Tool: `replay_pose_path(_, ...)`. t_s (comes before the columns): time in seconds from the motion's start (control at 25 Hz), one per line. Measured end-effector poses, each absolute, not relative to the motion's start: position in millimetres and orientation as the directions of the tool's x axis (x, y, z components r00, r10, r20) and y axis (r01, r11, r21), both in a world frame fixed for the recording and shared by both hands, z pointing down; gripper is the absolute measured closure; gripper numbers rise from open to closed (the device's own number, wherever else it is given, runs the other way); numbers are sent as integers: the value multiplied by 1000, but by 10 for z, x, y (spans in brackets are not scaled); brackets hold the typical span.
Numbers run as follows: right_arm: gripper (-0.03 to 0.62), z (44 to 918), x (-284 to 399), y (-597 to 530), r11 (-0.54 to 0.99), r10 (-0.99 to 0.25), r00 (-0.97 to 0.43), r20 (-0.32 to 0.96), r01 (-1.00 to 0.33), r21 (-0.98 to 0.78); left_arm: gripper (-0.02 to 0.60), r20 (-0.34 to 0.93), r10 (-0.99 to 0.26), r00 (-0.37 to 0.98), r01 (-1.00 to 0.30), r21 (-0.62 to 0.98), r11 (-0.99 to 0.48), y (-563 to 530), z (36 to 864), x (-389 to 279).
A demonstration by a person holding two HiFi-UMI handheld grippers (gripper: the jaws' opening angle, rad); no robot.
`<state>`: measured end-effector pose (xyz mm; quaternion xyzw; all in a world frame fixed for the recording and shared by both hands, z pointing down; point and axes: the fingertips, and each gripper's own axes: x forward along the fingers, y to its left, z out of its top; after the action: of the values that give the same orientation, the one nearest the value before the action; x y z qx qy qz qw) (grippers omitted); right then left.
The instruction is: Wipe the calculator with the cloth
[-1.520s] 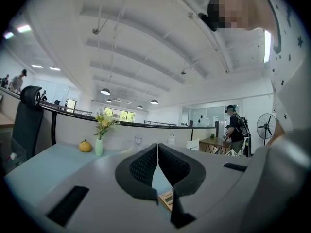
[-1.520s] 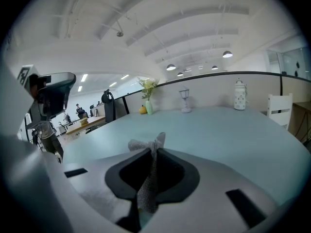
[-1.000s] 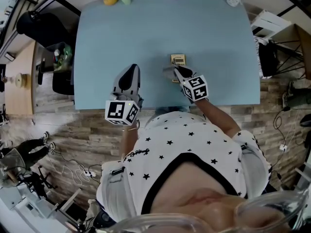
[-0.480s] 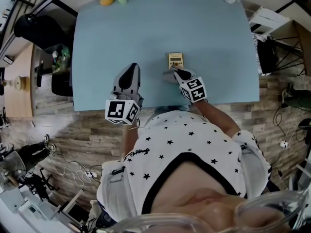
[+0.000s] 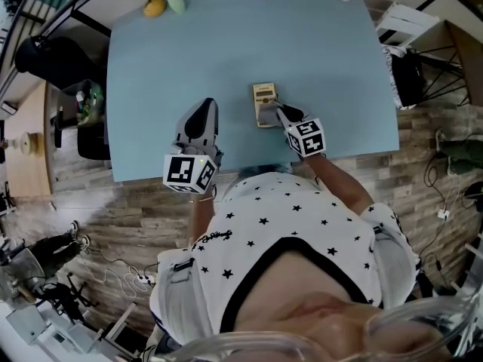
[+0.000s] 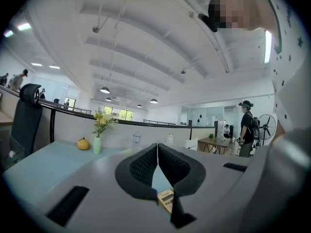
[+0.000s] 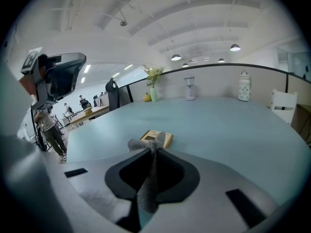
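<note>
Moved onto calculator (image 5: 263,91) — cloth (image 5: 269,113) in right tongs (image 5: 280,111), vase (image 5: 175,4) far behind.

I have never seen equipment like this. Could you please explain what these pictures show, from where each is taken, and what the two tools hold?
No robot here: a person holds a two-jaw gripper in each hand; the cubes with square markers are part of them. The head view looks down from a camera on the person's head. The two gripper views come from cameras riding on each gripper, looking along its jaws. On the table lies a calculator; a vase and a yellow fruit stand at its far edge. The right gripper is shut on a grey cloth, whose free end is at the calculator's near end. The left gripper is shut and empty.
</note>
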<state>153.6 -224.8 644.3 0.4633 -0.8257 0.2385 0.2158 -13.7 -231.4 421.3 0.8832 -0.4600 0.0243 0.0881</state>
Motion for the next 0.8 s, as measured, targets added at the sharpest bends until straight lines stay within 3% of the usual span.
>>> replay_pose_path(0.8,560,6546,1944,-2179,357,-698,-388,602,-917,-177,551,121,-773,623,-782,134,-609,-2355,4210,64)
